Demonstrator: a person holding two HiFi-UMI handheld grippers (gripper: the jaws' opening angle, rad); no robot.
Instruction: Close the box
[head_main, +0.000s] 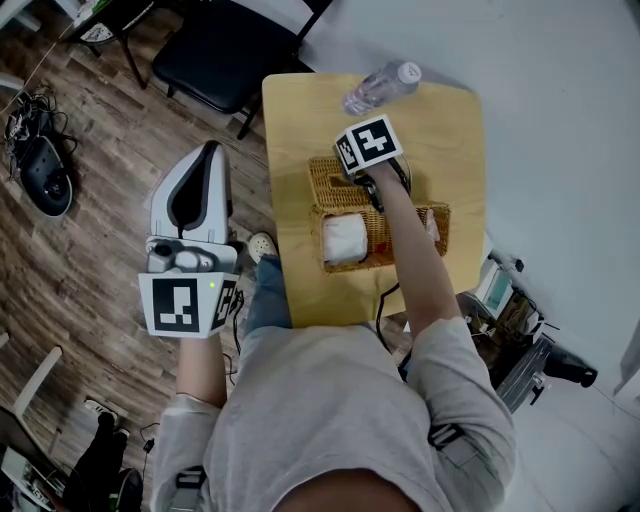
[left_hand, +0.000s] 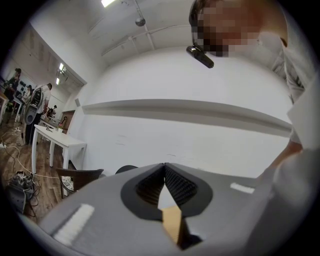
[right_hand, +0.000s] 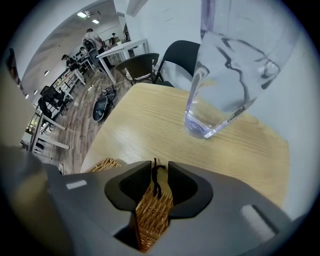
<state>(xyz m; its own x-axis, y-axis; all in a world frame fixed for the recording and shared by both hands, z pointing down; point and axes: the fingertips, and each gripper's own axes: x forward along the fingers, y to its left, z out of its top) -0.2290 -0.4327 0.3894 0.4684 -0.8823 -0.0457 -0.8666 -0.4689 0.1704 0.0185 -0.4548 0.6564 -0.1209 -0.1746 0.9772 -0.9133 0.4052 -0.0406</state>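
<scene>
Wicker lid (right_hand: 151, 212) between clenched right gripper (right_hand: 160, 169) fingers; left gripper (left_hand: 164, 167) fingers together, empty

**Table** (head_main: 300, 130): pale wood, fine straight grain, smooth with a soft sheen.
**Box** (head_main: 372, 245) and **lid** (right_hand: 152, 210): golden-brown woven wicker, rough and ribbed. The lid carries a dark cord loop (right_hand: 156, 176).
**Cloth** (head_main: 345, 238) inside the box: white, soft, matt.
**Bottle** (right_hand: 235, 65): clear plastic, glossy, with a white cap.
**Right gripper** (right_hand: 160, 164) and **left gripper** (left_hand: 164, 167): matt grey plastic shells and black ridged pads (right_hand: 182, 184). Their marker cubes are matt, printed black on white.
**Floor** (head_main: 100, 260): dark wood planks with streaked grain.
**Chair** (head_main: 220, 50): black seat, dull finish.
**Shirt** (head_main: 330, 420): grey cloth.
</scene>
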